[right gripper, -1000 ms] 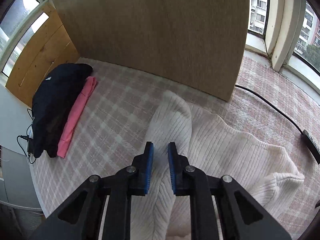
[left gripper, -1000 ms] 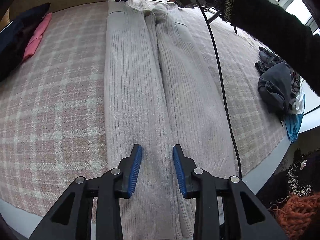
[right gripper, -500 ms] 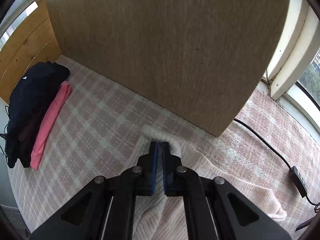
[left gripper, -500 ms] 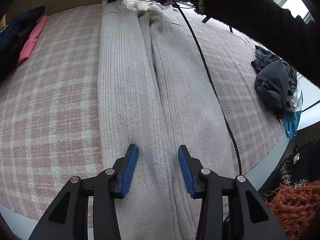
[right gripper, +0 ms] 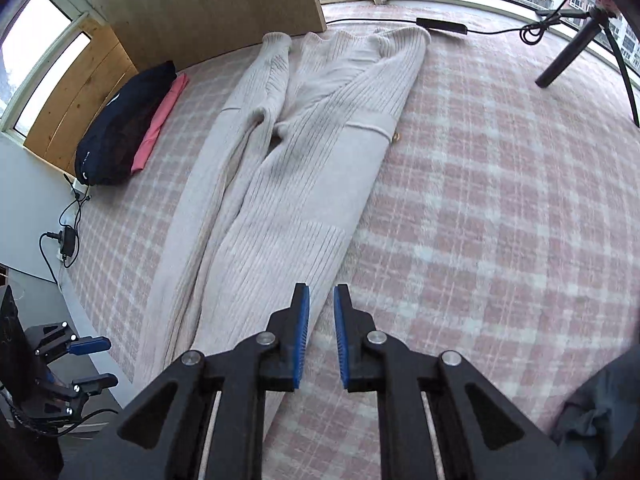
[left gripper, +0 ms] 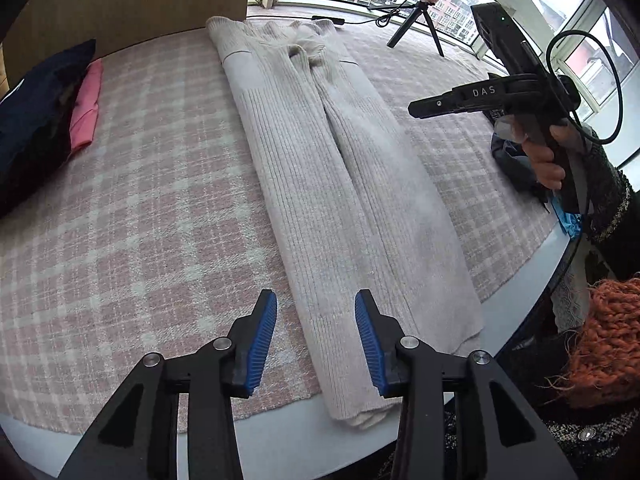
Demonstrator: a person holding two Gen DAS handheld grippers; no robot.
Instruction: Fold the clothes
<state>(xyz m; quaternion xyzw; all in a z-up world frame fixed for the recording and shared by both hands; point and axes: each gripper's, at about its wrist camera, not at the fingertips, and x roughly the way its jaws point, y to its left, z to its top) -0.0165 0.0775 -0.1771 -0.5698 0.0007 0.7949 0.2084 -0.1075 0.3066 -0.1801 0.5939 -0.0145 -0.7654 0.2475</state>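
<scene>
A long cream ribbed knit cardigan point(left gripper: 332, 184) lies folded lengthwise in a narrow strip on the pink plaid cover point(left gripper: 140, 216), from the far headboard to the near edge. It also shows in the right wrist view point(right gripper: 280, 184). My left gripper point(left gripper: 316, 340) is open and empty, hovering over the garment's near end. My right gripper point(right gripper: 321, 340) is open and empty, held above the garment's right edge; it also shows in the left wrist view point(left gripper: 416, 107), lifted to the right of the garment.
Folded dark and pink clothes point(left gripper: 44, 120) lie at the far left, also seen in the right wrist view point(right gripper: 124, 128). A wooden headboard point(right gripper: 208, 4) stands behind. A tripod point(left gripper: 416, 24) and a cable point(right gripper: 440, 26) lie at the back. Crumpled dark clothes point(left gripper: 516, 160) sit at the right edge.
My right gripper let go of the cardigan's far end, opened and pulled back toward the near right. My left gripper drew back to the near end, still open.
</scene>
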